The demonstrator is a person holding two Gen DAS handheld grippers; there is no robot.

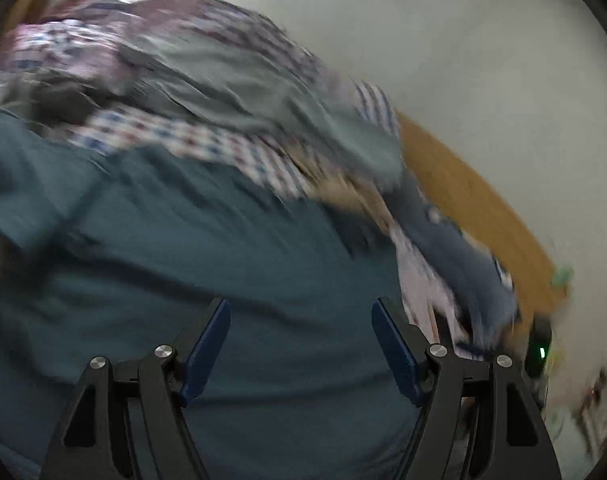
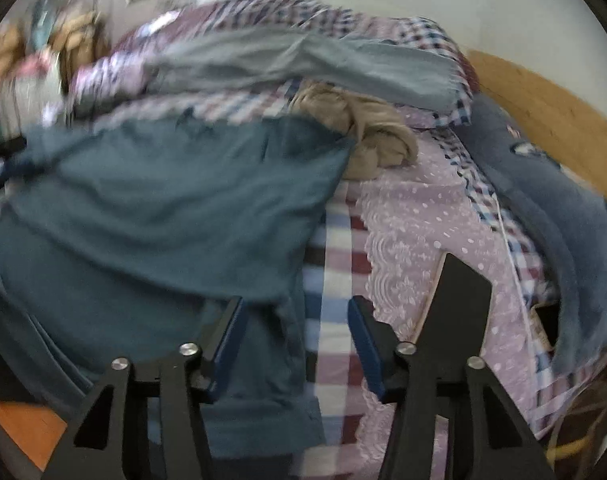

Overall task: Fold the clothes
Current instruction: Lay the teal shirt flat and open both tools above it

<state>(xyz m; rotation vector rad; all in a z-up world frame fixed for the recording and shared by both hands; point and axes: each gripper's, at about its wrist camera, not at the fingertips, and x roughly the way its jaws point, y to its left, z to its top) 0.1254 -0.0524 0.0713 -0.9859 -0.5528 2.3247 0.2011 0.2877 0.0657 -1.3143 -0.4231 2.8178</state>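
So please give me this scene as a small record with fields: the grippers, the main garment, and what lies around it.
left gripper: open, holds nothing, over the teal garment
right gripper: open, holds nothing, at the teal garment's right edge
teal garment: spread in front, creased, not folded
beige cloth: bunched, behind the teal garment
grey cloth: draped across the checked fabric
checked fabric: heaped at the back
lilac sheet: right of the teal garment
image: motion blur, both views
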